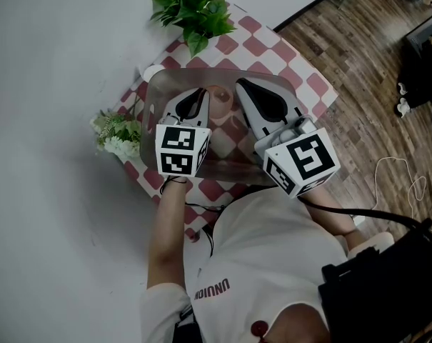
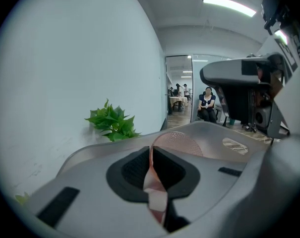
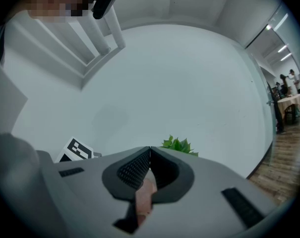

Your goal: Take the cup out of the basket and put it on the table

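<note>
Red-and-white checked cloth covers the table, with the cup gripped but not yet out of the basket.

On the cloth stands the translucent basket, a leafy plant beyond it, and both grippers reach over its walls. The left gripper is clamped on the pink cup's thin wall, whose rim shows just past the jaws. The right gripper has its jaws together, tips meeting, pinching nothing I can make out, just beside the cup. From above, the cup sits within the basket's outline; whether it has left the bottom cannot be told. The grasp looks done, I judge. Left to do: lift it over the wall, stand it on bare cloth, and let go.
</note>
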Tool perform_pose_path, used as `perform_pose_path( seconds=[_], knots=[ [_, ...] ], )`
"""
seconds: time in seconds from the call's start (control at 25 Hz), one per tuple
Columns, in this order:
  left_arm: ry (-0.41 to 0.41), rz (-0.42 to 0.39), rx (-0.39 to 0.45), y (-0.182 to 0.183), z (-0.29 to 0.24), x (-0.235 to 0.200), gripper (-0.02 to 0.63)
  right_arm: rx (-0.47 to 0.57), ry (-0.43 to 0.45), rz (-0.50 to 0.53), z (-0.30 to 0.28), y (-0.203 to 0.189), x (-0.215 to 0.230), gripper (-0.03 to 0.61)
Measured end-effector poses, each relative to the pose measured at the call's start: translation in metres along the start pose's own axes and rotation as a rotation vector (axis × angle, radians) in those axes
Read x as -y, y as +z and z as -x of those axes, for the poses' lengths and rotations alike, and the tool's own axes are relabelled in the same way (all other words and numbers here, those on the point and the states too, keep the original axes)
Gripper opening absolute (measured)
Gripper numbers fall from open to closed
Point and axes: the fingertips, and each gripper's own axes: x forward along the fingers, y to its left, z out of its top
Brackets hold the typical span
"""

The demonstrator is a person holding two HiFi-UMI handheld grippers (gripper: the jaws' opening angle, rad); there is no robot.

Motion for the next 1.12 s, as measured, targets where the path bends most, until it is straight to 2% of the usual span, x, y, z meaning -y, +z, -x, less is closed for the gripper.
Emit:
perform_pose_path(
  seconds=[0.76,1.12],
  knots=[
    [0.064,-0.010,0.101,0.021,0.020,-0.008,0.032,-0.001,0.011,0.017,0.000,0.001,-0.002,0.017],
    [0.100,-0.034,0.123,0.024,0.027,-0.008,0.032,-0.004,0.010,0.011,0.001,-0.002,-0.002,0.018]
  ],
)
